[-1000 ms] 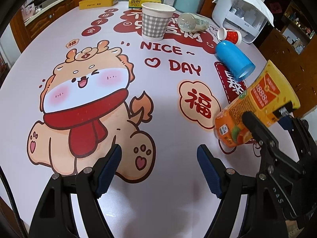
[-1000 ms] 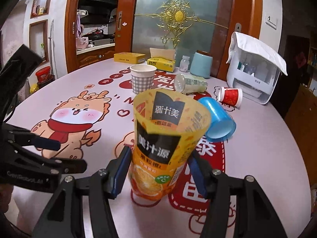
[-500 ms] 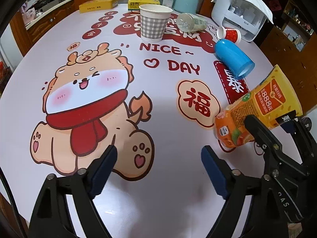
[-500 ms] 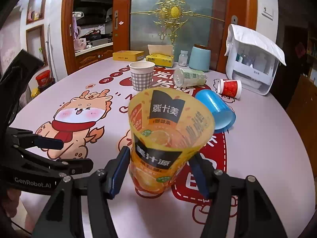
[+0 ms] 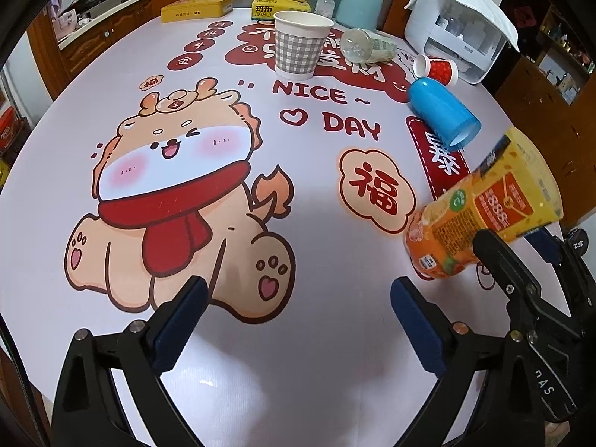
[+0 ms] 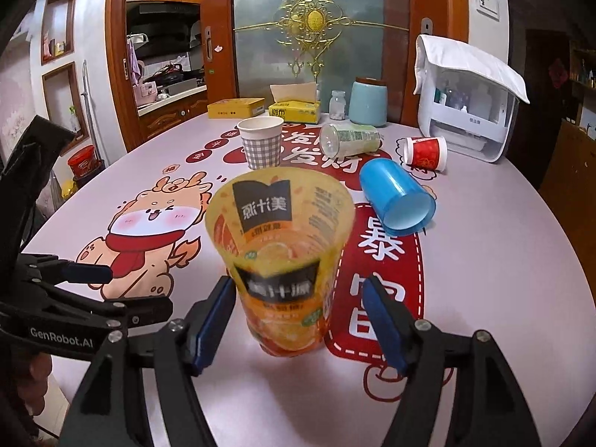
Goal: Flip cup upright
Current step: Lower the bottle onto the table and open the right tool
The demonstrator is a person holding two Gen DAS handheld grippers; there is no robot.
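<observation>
Left wrist view. Shows the left gripper (image 5: 298, 290) at bottom centre, spread wide over the table (image 5: 298, 372) and holding nothing. Puts the orange cup (image 5: 484, 216) at the right edge of the frame, base on the tabletop, mouth leaning toward the upper right in this lens. Catches the right gripper (image 5: 510, 234) at lower right, one black finger crossing in front of the cup's lower wall. Places a blue cup (image 5: 443, 111) on its side just above the orange one, with a red cup (image 5: 437, 70) lying beyond it and a checked cup (image 5: 300, 48) standing at top centre.

Right wrist view. Sets the orange cup (image 6: 283, 260) at centre frame, standing on its base with the mouth up, slightly blurred. Frames it between the blue pads of the right gripper (image 6: 296, 287), which is released: a narrow gap at the left pad, a wider one at the right. Leaves the left gripper (image 6: 138, 290) at the left edge, spread and clear of the cup.
</observation>
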